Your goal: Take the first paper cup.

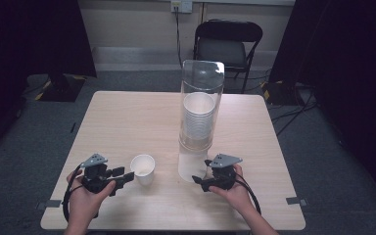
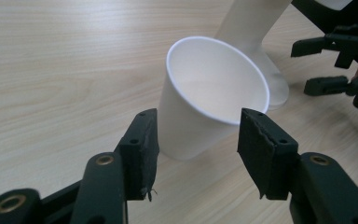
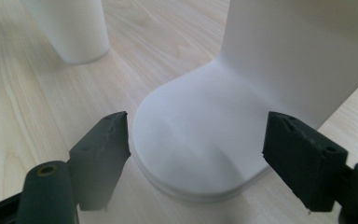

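While we hold both tools low over the bench (image 1: 127,122), the left tool (image 1: 127,177) has its jaws spread w/ a white paper cup (image 1: 143,169) upright just ahead of them, rim between the pads but not touched. Our right tool (image 1: 200,182) is spread too, jaws either side of the dispenser base (image 3: 200,149), apart from it. Dispenser tube (image 1: 200,112) w/ stacked cups rises right in front of that tool.
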Available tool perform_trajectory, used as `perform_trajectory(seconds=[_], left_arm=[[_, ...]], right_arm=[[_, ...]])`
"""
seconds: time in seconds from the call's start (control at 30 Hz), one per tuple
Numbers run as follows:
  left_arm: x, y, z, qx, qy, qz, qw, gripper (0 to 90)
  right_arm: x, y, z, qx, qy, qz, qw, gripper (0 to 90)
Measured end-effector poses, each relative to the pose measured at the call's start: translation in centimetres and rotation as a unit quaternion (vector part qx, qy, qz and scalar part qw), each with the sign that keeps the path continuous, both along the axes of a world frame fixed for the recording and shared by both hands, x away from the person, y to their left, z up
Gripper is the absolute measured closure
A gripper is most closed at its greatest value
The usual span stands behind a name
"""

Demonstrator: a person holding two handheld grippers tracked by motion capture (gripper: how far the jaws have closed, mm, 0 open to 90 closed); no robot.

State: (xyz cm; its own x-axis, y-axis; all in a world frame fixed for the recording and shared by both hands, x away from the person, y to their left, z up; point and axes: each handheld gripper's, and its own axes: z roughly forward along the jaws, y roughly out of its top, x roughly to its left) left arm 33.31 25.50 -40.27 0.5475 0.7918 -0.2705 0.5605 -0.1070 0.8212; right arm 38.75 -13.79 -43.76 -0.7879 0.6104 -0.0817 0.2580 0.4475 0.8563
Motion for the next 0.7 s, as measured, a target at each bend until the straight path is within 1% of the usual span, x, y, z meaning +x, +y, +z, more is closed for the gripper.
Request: perform_trajectory(seconds=[0.07,0.1,0.13,0.2,0.23,0.27,0.3,0.33,0.37,0.4,0.53,0.57,0.63,0.67,0.7], left_arm=[[-0.3,0.2,-0.2,0.003,-0.001,0.004,1.0,46.5],[-0.4,0.3,-0.4,0.006,-0.005,0.001,1.0,45.4],[-0.5,0.4,-0.6,0.006,-0.003,0.001,1.0,44.3],[-0.7,0.4,-1.0,0.008,-0.007,-0.004,0.9999,43.5],[-0.8,0.6,-1.6,0.016,-0.007,-0.009,0.9998,41.5],[-0.8,0.6,-1.6,0.016,-0.007,-0.009,0.9998,40.8],[-0.8,0.7,-1.9,0.016,-0.005,-0.009,0.9998,40.8],[-0.8,0.8,-2.2,0.019,-0.004,-0.01,0.9998,40.4],[-0.7,0.8,-2.6,0.02,0.0,-0.009,0.9998,39.7],[-0.7,0.8,-3.0,0.02,0.001,-0.009,0.9998,39.7],[-0.5,0.7,-4.3,0.035,0.003,-0.014,0.9993,36.8],[-0.4,0.6,-4.6,0.043,0.0,-0.013,0.999,35.2],[-0.2,0.4,-5.0,0.051,-0.004,-0.017,0.9986,34.9],[-0.2,0.4,-5.2,0.052,-0.006,-0.018,0.9985,34.2],[-0.2,0.3,-5.4,0.059,-0.008,-0.019,0.9981,33.2]], right_arm=[[0.1,0.1,0.2,0.001,0.0,-0.001,1.0,22.1],[0.2,0.1,0.3,0.002,0.0,-0.002,1.0,22.2],[0.4,0.2,0.3,0.009,0.002,-0.003,1.0,22.3],[0.4,0.2,0.4,0.012,0.004,-0.003,0.9999,22.4],[0.6,0.3,0.4,0.016,0.006,-0.003,0.9998,22.4],[0.6,0.3,0.4,0.016,0.006,-0.003,0.9998,22.4],[0.7,0.4,0.5,0.016,0.007,-0.003,0.9998,22.1],[0.7,0.5,0.6,0.013,0.005,-0.003,0.9999,22.2],[0.8,0.6,1.0,0.015,-0.004,-0.004,0.9999,22.3],[0.8,0.6,1.0,0.015,-0.004,-0.004,0.9999,22.3],[0.8,0.7,1.5,0.022,-0.011,-0.002,0.9997,22.3],[0.7,0.9,1.8,0.022,-0.015,-0.002,0.9996,22.5],[0.6,0.9,1.9,0.023,-0.016,-0.003,0.9996,22.6],[0.7,1.0,2.0,0.025,-0.012,-0.004,0.9996,22.4],[0.7,1.0,2.0,0.025,-0.01,-0.004,0.9996,22.3]])
